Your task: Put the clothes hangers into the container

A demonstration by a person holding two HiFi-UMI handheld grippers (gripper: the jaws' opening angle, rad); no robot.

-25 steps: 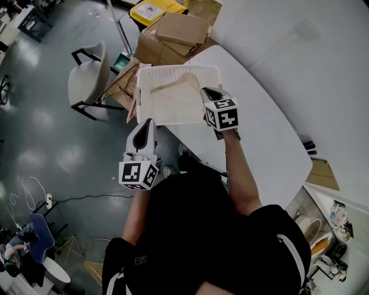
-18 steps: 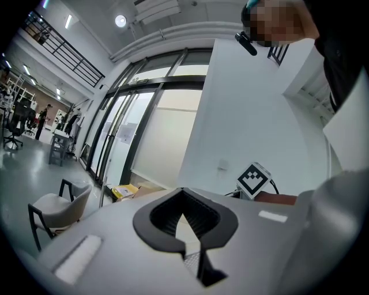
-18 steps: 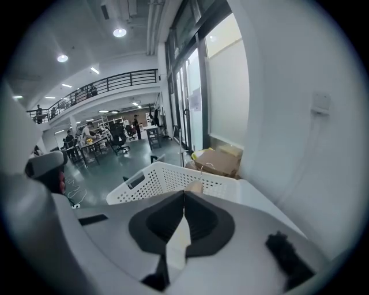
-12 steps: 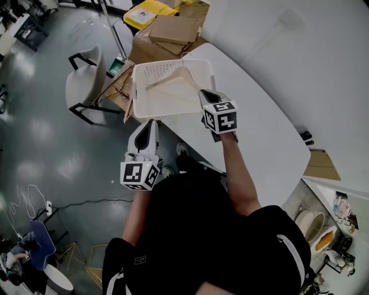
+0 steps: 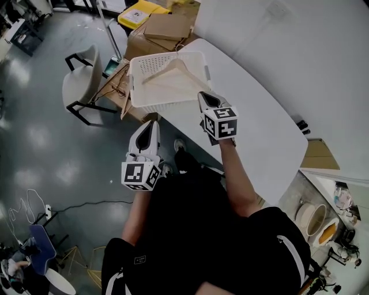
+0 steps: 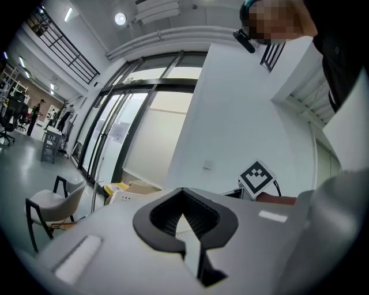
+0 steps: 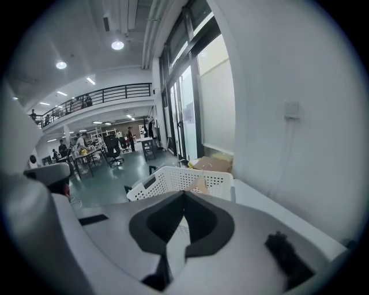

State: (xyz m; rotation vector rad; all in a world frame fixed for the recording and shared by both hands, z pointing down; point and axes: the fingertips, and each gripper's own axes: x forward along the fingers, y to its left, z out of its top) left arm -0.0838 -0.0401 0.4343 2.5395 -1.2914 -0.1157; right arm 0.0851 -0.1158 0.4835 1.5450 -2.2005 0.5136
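Note:
A white perforated basket [image 5: 140,97] stands at the far end of the white table [image 5: 253,132]. One wooden clothes hanger [image 5: 173,71] lies inside it. My right gripper [image 5: 203,95] hovers just off the basket's near right corner, shut with nothing in it. In the right gripper view the basket [image 7: 173,180] and the hanger [image 7: 199,185] show past the closed right gripper [image 7: 183,195]. My left gripper [image 5: 153,123] hangs beside the table's edge over the floor, below the basket, also shut and empty. The left gripper [image 6: 183,191] looks toward the room with its tips together.
A grey chair [image 5: 78,86] stands left of the table. Cardboard boxes [image 5: 164,27] and a yellow bin [image 5: 137,11] lie beyond the basket. A white wall [image 5: 323,63] runs along the table's right side. The person's body fills the lower middle.
The right gripper has drawn back a little from the basket's right rim toward its near corner. The left gripper has barely moved. The hanger lies still in the basket.

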